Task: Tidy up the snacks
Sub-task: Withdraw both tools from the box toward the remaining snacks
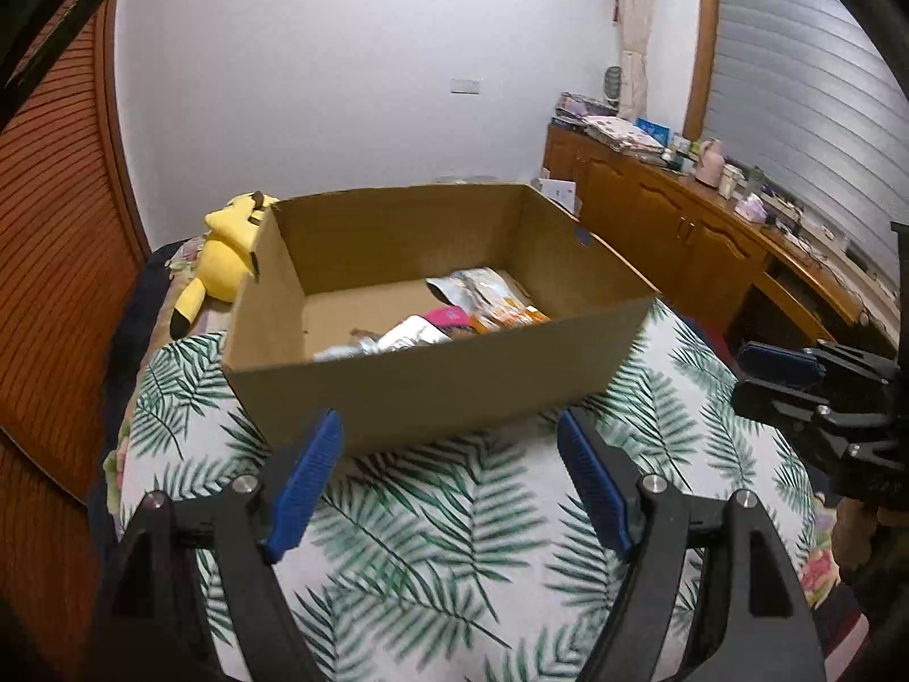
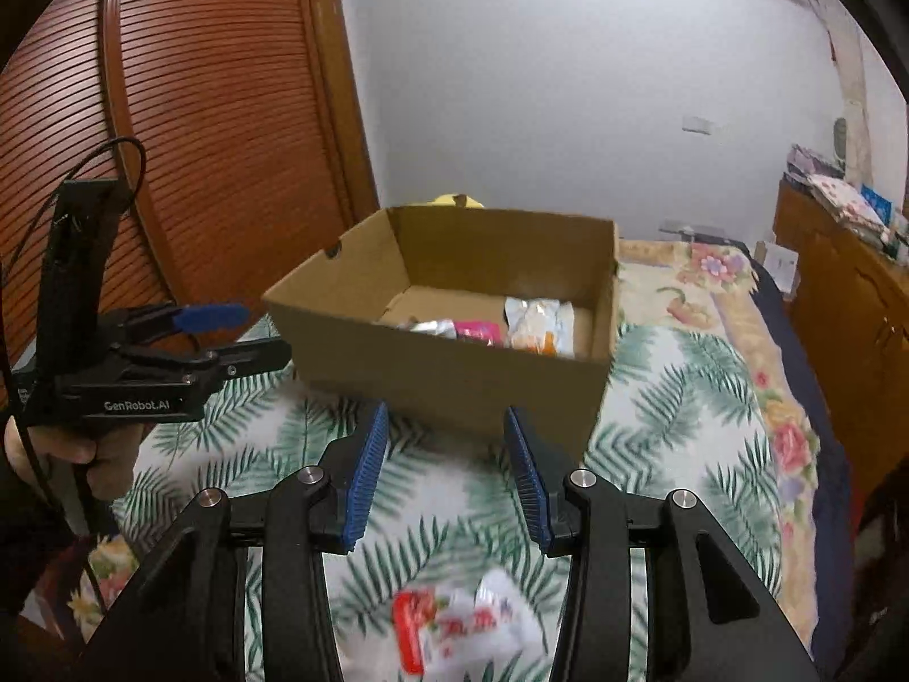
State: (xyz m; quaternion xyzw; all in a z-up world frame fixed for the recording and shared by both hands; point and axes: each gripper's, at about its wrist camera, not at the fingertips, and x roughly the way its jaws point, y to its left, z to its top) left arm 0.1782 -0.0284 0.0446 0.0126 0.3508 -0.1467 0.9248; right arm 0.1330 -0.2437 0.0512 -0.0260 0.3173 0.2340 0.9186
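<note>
My left gripper (image 1: 449, 443) hangs before cardboard box (image 1: 432, 386), jaws spread wide, nothing between blue pads. My right gripper (image 2: 446, 443) also agape, narrower gap, empty. Box sits on leaf-print bedspread (image 1: 454, 540); inside lie silver packet (image 1: 397, 341), pink packet (image 1: 451, 318), orange-white packet (image 1: 500, 301). Red-white snack packet (image 2: 454, 631) lies loose on bedspread below right gripper, blurred. Yellow plush toy (image 1: 227, 261) behind box.

A yellow plush toy (image 1: 227, 250) lies near a wooden cabinet (image 1: 682, 227).
</note>
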